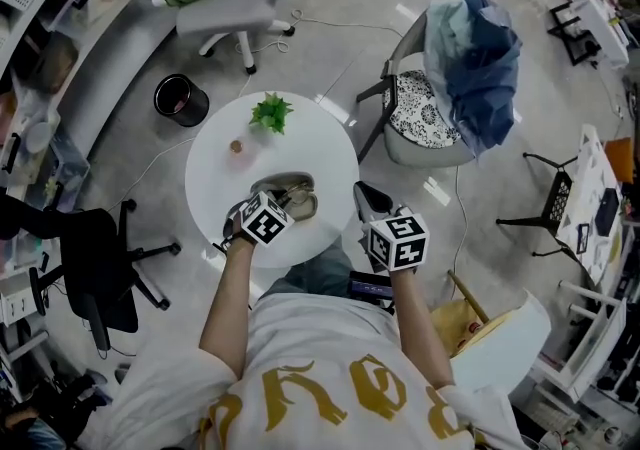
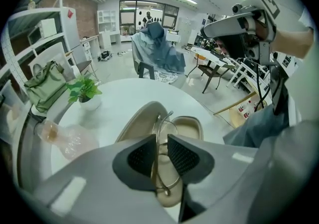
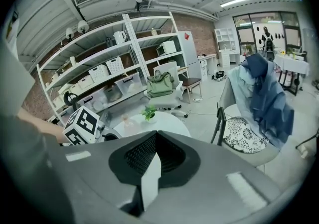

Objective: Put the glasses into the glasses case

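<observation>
An open beige glasses case (image 1: 290,195) lies on the round white table (image 1: 225,183), near its front edge. In the left gripper view the case (image 2: 141,118) shows its raised lid and its tray. Thin metal-framed glasses (image 2: 163,124) hang over the tray. My left gripper (image 2: 160,157) is shut on the glasses' thin frame, just above the case (image 1: 284,204). My right gripper (image 1: 369,201) is off the table's right edge, apart from the case. Its pads (image 3: 155,156) meet with nothing between them.
A small potted plant (image 1: 270,114) and a crumpled clear bottle (image 2: 65,138) stand on the table's far side. A chair draped with blue clothes (image 1: 465,68) is at the right, a black bin (image 1: 180,99) and an office chair (image 1: 228,0) behind.
</observation>
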A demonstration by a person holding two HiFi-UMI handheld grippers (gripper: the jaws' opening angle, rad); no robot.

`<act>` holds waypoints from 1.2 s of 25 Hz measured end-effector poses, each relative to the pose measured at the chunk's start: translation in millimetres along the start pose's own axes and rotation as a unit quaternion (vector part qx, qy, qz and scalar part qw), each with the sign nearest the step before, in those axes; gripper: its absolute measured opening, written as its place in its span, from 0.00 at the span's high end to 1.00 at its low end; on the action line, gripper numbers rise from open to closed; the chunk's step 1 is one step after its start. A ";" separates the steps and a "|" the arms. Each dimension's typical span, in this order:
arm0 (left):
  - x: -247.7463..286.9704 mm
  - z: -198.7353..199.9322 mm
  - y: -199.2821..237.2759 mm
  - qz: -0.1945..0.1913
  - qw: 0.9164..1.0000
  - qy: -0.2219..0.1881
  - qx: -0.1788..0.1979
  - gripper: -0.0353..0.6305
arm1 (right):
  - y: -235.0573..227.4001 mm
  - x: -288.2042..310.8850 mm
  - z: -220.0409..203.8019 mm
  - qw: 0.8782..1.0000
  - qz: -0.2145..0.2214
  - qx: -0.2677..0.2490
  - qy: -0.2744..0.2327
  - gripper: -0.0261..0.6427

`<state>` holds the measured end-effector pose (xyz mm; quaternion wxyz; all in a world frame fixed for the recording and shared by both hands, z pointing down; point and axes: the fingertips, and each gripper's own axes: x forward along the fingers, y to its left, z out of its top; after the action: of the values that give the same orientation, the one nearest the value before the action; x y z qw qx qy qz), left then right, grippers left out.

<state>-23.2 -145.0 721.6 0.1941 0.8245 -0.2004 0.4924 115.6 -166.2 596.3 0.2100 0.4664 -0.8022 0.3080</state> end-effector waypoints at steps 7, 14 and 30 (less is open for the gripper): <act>-18.2 16.6 4.1 0.030 0.999 -0.032 0.002 0.84 | 2.6 -21.0 8.7 1.000 -0.014 -0.004 -0.023 0.92; -60.4 39.8 6.4 0.060 0.993 -0.103 -0.020 0.92 | 19.6 -39.4 19.1 0.998 -0.020 -0.002 -0.053 0.92; -172.8 82.8 -14.8 0.067 0.959 -0.267 -0.062 0.95 | 66.9 -69.0 31.7 0.993 -0.021 -0.009 -0.119 0.93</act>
<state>-29.8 -151.4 529.6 0.1511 0.8970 -0.3298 0.2526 88.3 -120.3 510.3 0.1237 0.5147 -0.8140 0.2391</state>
